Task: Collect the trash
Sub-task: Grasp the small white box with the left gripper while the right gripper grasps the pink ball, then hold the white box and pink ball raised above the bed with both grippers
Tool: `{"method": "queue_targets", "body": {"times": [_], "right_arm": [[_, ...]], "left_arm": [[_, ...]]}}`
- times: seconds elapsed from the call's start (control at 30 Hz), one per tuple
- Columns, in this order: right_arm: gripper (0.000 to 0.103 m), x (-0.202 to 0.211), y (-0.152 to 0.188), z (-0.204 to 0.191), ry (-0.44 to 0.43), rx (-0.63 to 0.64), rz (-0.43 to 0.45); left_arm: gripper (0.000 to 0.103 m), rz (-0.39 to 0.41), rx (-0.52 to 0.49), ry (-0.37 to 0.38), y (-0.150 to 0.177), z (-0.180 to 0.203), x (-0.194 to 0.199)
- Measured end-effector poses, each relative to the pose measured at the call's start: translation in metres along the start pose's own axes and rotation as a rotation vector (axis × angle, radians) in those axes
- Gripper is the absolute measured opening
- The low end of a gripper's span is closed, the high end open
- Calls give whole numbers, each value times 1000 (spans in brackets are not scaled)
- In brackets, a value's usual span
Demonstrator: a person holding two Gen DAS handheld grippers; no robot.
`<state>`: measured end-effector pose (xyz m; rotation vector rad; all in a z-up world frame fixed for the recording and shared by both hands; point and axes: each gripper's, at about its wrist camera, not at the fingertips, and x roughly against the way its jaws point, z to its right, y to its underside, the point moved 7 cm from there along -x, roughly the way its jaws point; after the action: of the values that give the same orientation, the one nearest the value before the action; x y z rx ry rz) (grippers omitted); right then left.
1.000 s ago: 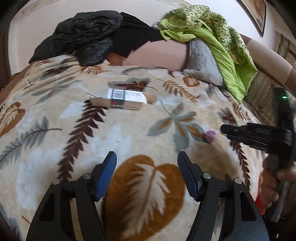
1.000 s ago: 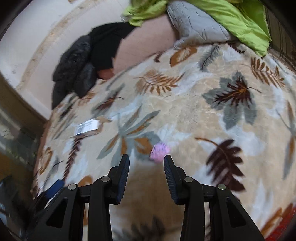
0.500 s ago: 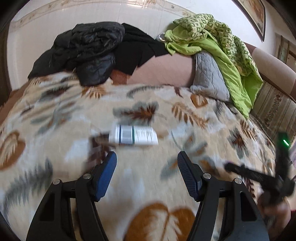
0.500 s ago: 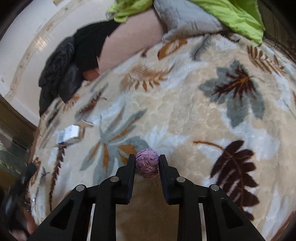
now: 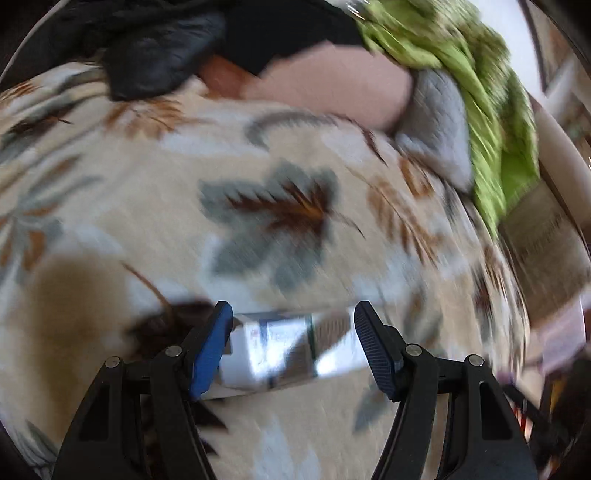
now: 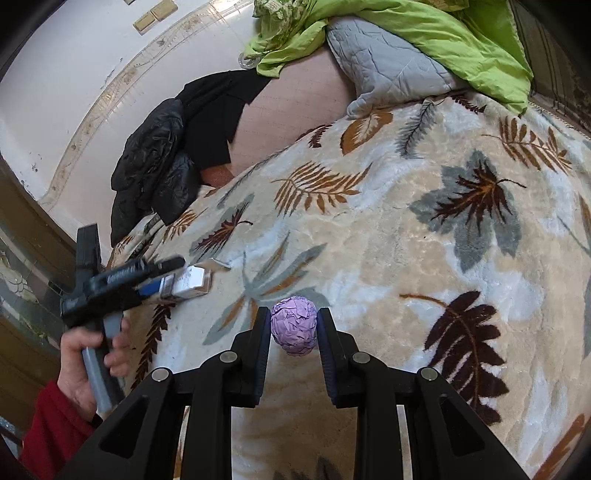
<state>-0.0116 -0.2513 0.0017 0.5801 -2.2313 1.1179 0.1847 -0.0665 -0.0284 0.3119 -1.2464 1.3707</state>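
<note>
At the far left of the right wrist view we see a hand (image 6: pixel 94 360) in a red sleeve (image 6: pixel 55 432), wrapped round the grey handle of the left gripper (image 6: pixel 162 275). Its black fingers reach over a small white carton (image 6: pixel 192 282) that lies on the leaf-patterned blanket (image 6: pixel 406 236). From the left wrist view, which is smeared by motion, we see that gripper (image 5: pixel 293 345) with its jaws standing well apart and the carton (image 5: pixel 284 350) lying crosswise between them; the blue pad (image 5: pixel 210 350) on the left sits at or just against the carton's end, while the dark pad on the right is near the other end. We cannot tell through the blur whether either pad presses on it.

Moving to the middle, the right gripper (image 6: pixel 293 334) has its jaws drawn in narrow around a crumpled purple paper ball (image 6: pixel 294 325), with both pads against the ball's sides. The ball is at the fingertips, over the blanket beside a grey and orange leaf print, well apart from the carton.

Behind, against the pale wall, a black jacket (image 6: pixel 155 170) is heaped at the left of the bed's pink headboard (image 6: pixel 295 110). Further right lie a grey quilted pillow (image 6: pixel 384 66) and a bright green bedcover (image 6: pixel 443 33) bunched over it.
</note>
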Motion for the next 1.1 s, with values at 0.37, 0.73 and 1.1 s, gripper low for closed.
{"method": "queue_targets", "body": {"times": [0.37,0.73,1.1], "right_arm": [[27,9,-4,-5,-5,22,46],[27,14,-3,-7,0,41,49],[27,44,29,-43,-45,144,52]], "left_arm": [[67,-40,-292,-75,75,76,25],[43,12,-297,-258,56,68,-21],[40,164,-185,-235,111,98,71]]}}
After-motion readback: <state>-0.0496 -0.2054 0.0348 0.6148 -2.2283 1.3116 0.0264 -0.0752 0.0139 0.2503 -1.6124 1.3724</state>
